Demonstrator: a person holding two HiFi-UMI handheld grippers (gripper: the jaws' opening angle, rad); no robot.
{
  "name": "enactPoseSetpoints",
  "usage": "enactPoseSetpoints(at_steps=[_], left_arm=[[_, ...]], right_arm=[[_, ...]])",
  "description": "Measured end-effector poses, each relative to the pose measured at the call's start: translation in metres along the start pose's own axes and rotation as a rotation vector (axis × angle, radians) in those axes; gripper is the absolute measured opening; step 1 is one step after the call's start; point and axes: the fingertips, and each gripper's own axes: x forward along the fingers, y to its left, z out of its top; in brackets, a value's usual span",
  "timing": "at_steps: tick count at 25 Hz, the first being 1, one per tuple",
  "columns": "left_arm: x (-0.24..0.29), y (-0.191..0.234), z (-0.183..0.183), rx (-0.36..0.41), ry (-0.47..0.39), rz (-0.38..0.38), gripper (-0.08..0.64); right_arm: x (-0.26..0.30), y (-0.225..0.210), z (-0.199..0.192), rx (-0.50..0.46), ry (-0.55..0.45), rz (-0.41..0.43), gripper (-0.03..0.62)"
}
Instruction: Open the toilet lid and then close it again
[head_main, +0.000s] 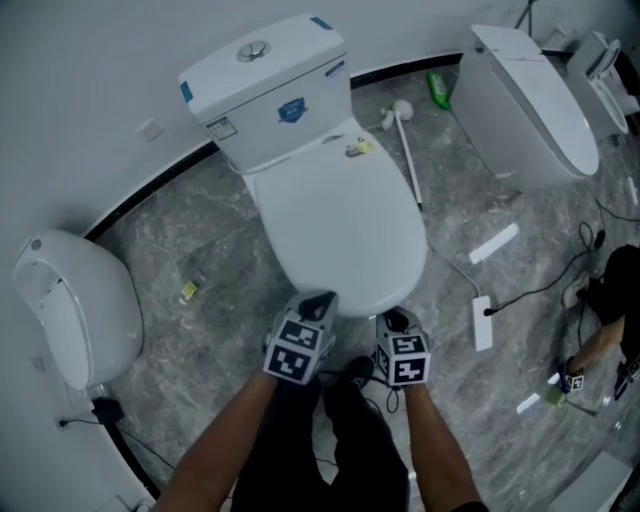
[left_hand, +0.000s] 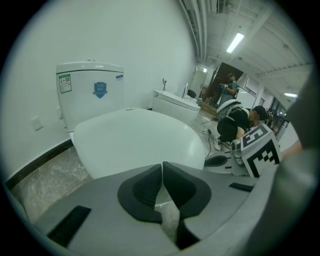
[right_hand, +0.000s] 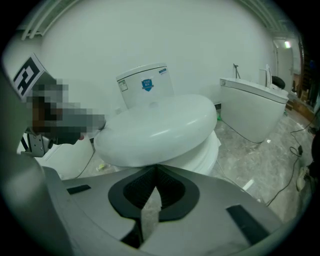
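Left claw (head_main: 318, 303) and right claw (head_main: 397, 320), both pressed together and empty
Ribbed black pads (left_hand: 145, 187) sit near the front rim of the smooth, round white toilet lid (head_main: 340, 225), which lies shut.

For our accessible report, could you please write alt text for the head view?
A white toilet with its lid down, seen from above; the left tongs and right tongs, both shut, are near the lid's front edge.

A white toilet brush (head_main: 410, 158) lies on the grey marble floor (head_main: 200, 220) near a green bottle (head_main: 438, 90). A spare toilet (head_main: 75, 305) sits at far left and a second toilet (head_main: 530, 105) at upper right, with a power strip (head_main: 482, 322) below it.
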Motion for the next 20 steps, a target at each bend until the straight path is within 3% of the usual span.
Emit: enactPoseSetpoints(at_steps=[10,20], left_arm=[[0.015,0.003,-0.016,-0.002,0.012,-0.006,0.008],[0.025,-0.003,-0.039,-0.001,0.086,-0.029,0.008]], right_arm=[[0.014,-0.006,-0.021,-0.024,0.021,-0.001,0.008],[0.014,-0.013,-0.037,-0.012,0.074,-0.027,0.008]])
